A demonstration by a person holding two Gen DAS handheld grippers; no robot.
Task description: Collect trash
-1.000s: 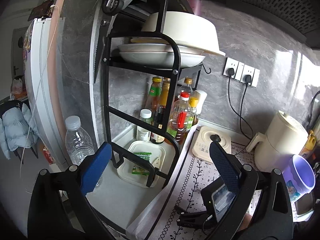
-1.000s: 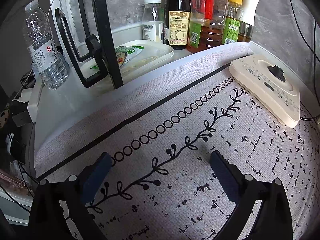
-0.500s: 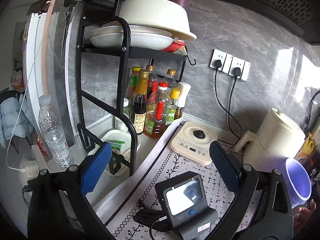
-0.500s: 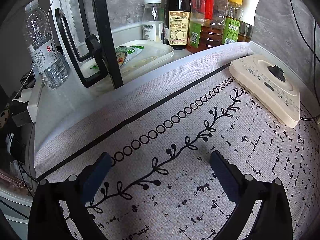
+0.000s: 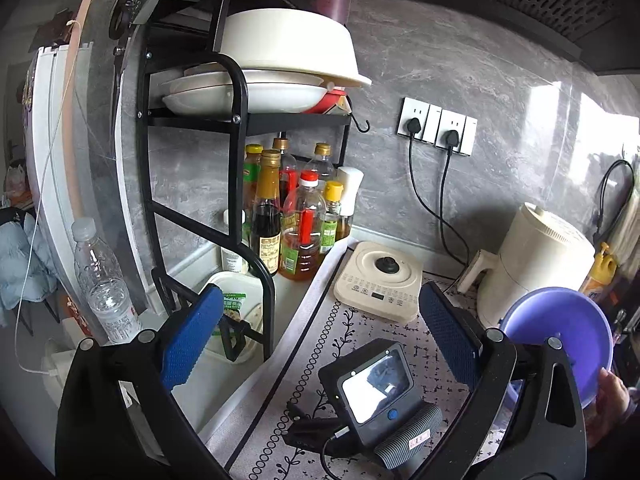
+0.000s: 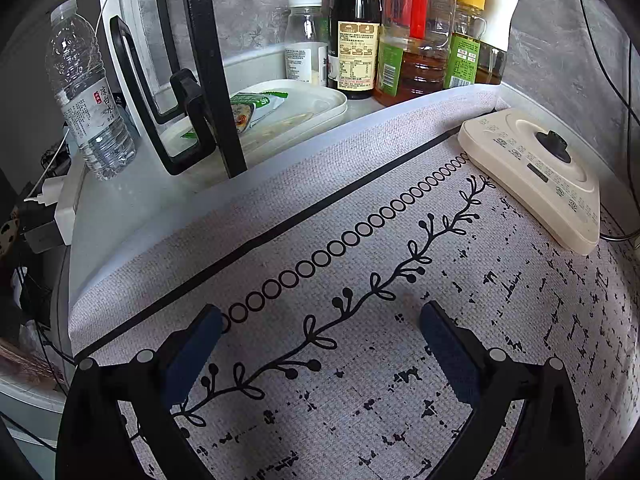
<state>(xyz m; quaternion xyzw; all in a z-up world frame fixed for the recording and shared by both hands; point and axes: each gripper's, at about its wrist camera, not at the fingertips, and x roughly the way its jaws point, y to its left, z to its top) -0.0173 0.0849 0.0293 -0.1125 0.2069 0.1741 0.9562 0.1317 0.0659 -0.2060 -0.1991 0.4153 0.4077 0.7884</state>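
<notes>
Patterned matting (image 6: pixel 400 280) covers the counter beneath the right gripper (image 6: pixel 320 344), whose jaws gape with nothing between them, like the left gripper (image 5: pixel 320 332) above, while farther left a white tray (image 6: pixel 320 106) under the black rack (image 5: pixel 236 128) holds a green wrapper (image 6: pixel 256 103), condiment bottles (image 6: pixel 416 32) standing behind.

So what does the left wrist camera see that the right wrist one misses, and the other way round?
Only the left wrist view shows the stacked dishes on the rack's shelf, the wall sockets, the cream kettle, a purple bowl held by a hand, and a small screen device on the mat.

Only the right wrist view shows the white charger at the counter's left edge.

Both show the water bottle, the sauce bottles, the green packet in the white tray, the cream control pad and the patterned mat. Both jaws stand open, empty.
</notes>
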